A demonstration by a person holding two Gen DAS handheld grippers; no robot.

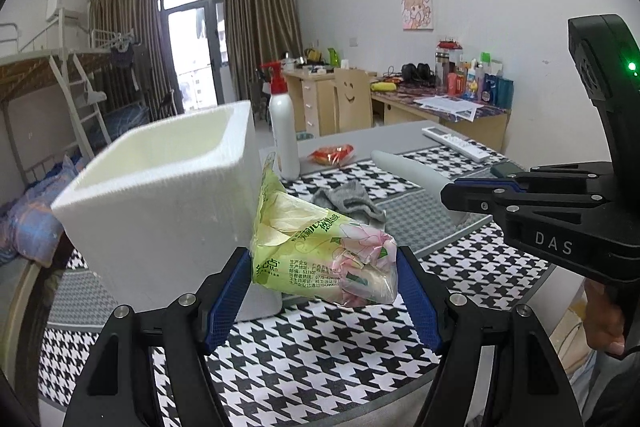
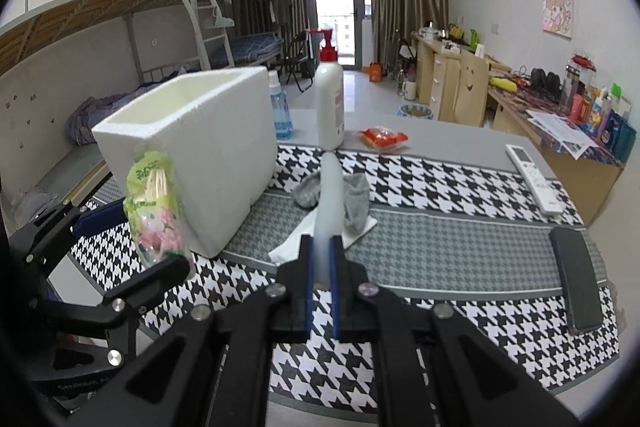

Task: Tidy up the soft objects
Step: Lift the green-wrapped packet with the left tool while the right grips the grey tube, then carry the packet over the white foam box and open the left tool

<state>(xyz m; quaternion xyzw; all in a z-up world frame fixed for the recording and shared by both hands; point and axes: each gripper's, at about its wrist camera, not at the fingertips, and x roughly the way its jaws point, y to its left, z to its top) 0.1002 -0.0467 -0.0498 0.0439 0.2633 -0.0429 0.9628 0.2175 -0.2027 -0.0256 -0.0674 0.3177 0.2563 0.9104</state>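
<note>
The tissue pack [image 1: 320, 251] is held between the pads of the left gripper [image 1: 322, 291], just beside the white foam box [image 1: 160, 203] and lifted off the table [image 1: 320, 347]. It is judged light, soft and slippery in its thin green flowered plastic, so the thick middle is the best place to grip. The right gripper [image 2: 321, 267] is clenched on a pale soft sheet [image 2: 329, 195], seen edge-on. A grey sock [image 2: 352, 199] lies near the box.

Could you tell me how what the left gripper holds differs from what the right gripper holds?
The left gripper holds a green flowered tissue pack with jaws wide; the right gripper pinches a plain white sheet with jaws nearly shut. The tissue pack is bulky and printed, the white sheet thin and blank. Both are lifted off the table.
</note>
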